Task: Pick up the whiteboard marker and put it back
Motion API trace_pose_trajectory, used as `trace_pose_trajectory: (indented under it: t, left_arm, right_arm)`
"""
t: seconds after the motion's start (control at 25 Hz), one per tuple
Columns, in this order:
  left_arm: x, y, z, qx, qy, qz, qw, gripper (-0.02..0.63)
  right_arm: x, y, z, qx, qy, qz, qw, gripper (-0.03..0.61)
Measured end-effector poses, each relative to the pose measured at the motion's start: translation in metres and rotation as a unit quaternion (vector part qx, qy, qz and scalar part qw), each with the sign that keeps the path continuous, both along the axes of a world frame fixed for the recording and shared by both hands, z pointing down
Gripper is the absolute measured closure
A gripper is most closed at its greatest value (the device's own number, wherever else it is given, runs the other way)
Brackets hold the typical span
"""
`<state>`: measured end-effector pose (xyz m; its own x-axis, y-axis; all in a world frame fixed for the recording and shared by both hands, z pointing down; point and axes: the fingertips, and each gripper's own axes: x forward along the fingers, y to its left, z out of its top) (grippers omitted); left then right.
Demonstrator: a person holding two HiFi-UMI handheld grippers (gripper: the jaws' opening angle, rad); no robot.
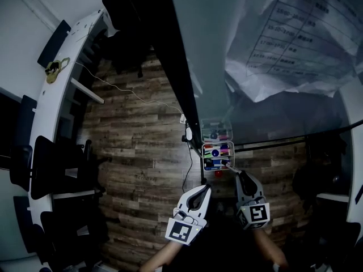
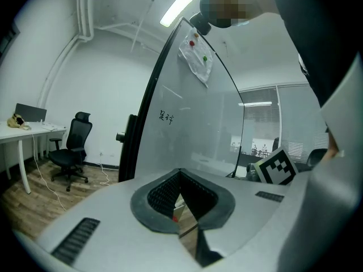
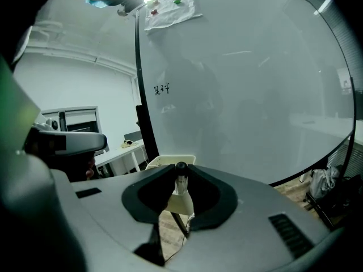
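My right gripper (image 1: 238,174) (image 3: 180,173) is shut on the whiteboard marker (image 3: 180,181), which has a black cap and a pale barrel and stands up between the jaws. In the head view the marker's end (image 1: 228,166) pokes out at the near right corner of the clear marker tray (image 1: 205,158) on the whiteboard's ledge. The tray holds several coloured markers. In the right gripper view the tray (image 3: 161,162) shows just behind the marker. My left gripper (image 1: 204,190) (image 2: 180,175) hangs a little nearer and to the left of the tray, shut with nothing in it.
The whiteboard (image 1: 227,67) rises ahead with a printed paper sheet (image 1: 295,33) stuck on it. A white desk (image 1: 51,129) and black office chairs (image 1: 57,169) line the left side. A thin cable (image 1: 130,92) lies across the wooden floor. One office chair (image 2: 71,149) stands by the wall.
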<state>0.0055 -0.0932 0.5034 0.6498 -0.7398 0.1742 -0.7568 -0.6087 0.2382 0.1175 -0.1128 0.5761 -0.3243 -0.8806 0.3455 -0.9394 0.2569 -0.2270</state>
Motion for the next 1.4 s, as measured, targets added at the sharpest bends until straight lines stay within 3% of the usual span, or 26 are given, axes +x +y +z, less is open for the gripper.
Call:
trace_pose_trajectory:
  t: [0.68,1.4]
  left_arm:
    - [-0.006,0.025,-0.022,0.033,0.011,-0.006,0.9994,0.605]
    - [0.009,0.071,-0.047,0.070,0.008,-0.001,0.9975,0.605]
  right_arm:
    - [0.000,0.022,-0.041,0.053,-0.002,0.002,0.999,0.500]
    - [0.010,0.082,-0.084,0.107,-0.003,-0.011,0.994,0.500]
